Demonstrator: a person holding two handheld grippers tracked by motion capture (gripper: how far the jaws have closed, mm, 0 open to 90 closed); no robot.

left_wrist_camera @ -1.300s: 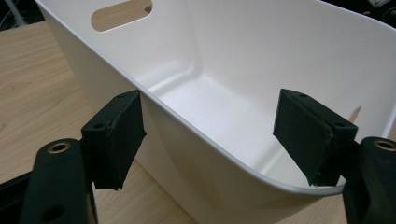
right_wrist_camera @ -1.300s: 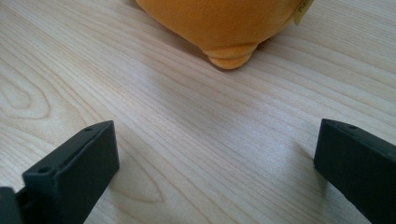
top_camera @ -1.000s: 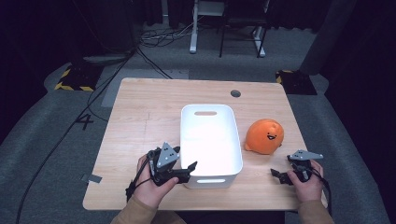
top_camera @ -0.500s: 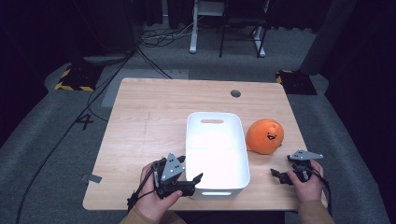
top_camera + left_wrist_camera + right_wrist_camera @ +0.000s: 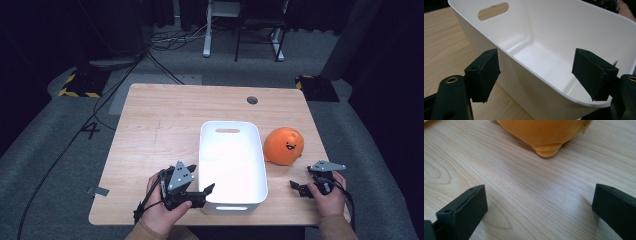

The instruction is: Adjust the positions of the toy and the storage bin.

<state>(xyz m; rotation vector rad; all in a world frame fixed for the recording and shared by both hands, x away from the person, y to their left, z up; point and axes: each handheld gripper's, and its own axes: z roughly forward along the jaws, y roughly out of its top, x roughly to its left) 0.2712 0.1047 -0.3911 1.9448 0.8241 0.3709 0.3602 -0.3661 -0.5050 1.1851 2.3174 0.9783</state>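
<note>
Grey carpet and dark curtains surround a light wooden bench, with cables trailing across the floor behind it. On the bench stands a white plastic tub with a slot handle in its far wall, and just beside its right wall sits a round orange plush toy with a smiling face. At the near left corner of the tub, the left gripper is held in a hand; in the left gripper view its jaws stand wide apart and straddle the tub's rim, one pad outside the wall and one over the inside, neither pressing on it. The right gripper rests low over bare wood near the front right of the bench, a little short of the plush toy, jaws spread wide with nothing between them but wood grain.
</note>
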